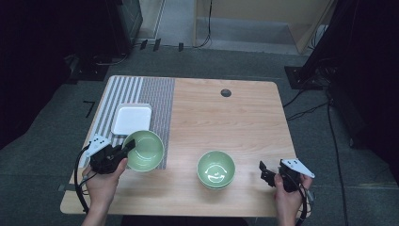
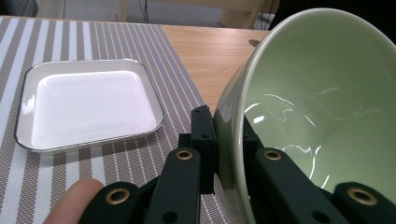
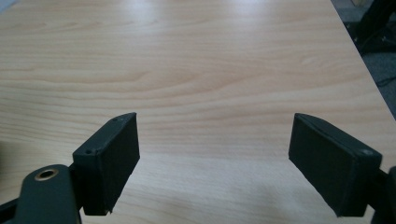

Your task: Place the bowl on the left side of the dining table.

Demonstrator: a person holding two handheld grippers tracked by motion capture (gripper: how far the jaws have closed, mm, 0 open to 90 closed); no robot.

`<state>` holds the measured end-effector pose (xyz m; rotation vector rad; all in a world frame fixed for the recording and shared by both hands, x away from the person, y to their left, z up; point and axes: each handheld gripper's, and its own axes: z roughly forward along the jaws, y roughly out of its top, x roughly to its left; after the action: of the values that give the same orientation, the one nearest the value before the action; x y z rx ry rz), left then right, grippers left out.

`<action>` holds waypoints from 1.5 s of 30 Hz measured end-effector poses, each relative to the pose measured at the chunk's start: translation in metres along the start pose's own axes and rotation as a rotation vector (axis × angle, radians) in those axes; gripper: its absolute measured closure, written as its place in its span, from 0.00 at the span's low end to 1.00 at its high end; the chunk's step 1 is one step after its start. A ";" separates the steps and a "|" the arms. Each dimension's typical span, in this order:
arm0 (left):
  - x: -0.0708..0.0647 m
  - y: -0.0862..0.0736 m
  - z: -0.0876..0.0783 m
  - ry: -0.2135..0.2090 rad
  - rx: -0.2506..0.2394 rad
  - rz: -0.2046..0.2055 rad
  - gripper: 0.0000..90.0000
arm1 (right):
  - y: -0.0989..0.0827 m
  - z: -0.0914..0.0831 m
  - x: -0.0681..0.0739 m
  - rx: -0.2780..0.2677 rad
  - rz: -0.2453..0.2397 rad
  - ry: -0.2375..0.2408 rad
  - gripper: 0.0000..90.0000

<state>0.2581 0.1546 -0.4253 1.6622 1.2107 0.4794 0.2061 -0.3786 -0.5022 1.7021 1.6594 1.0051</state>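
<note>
A pale green bowl (image 1: 147, 150) sits tilted at the near edge of the striped placemat (image 1: 155, 94), and my left gripper (image 1: 126, 147) is shut on its left rim. In the left gripper view the bowl's wall (image 2: 322, 93) stands between the two black jaws of that gripper (image 2: 227, 135), one jaw outside and one inside. A second green bowl (image 1: 216, 169), which looks like a stack, rests on the bare wood near the front. My right gripper (image 1: 264, 172) hovers to its right, open with nothing between its jaws (image 3: 212, 163).
A white square plate (image 1: 132, 118) lies on the placemat behind the held bowl, also seen as the plate (image 2: 88, 109) in the left gripper view. The wooden table (image 1: 235, 122) has a round cable hole (image 1: 226, 92) at the back. Dark floor and cables surround the table.
</note>
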 end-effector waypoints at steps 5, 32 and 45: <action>0.005 0.000 -0.001 0.007 -0.004 -0.014 0.94 | -0.003 0.003 -0.008 0.032 0.011 -0.005 0.18; 0.029 0.015 0.001 0.060 -0.018 -0.068 0.94 | -0.019 0.012 -0.007 0.158 -0.058 -0.095 0.03; 0.047 0.035 0.017 0.030 -0.009 -0.097 0.94 | -0.020 0.012 -0.008 0.167 -0.028 -0.128 0.00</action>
<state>0.3084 0.1874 -0.4123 1.5852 1.3027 0.4502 0.2052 -0.3831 -0.5262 1.8047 1.7184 0.7456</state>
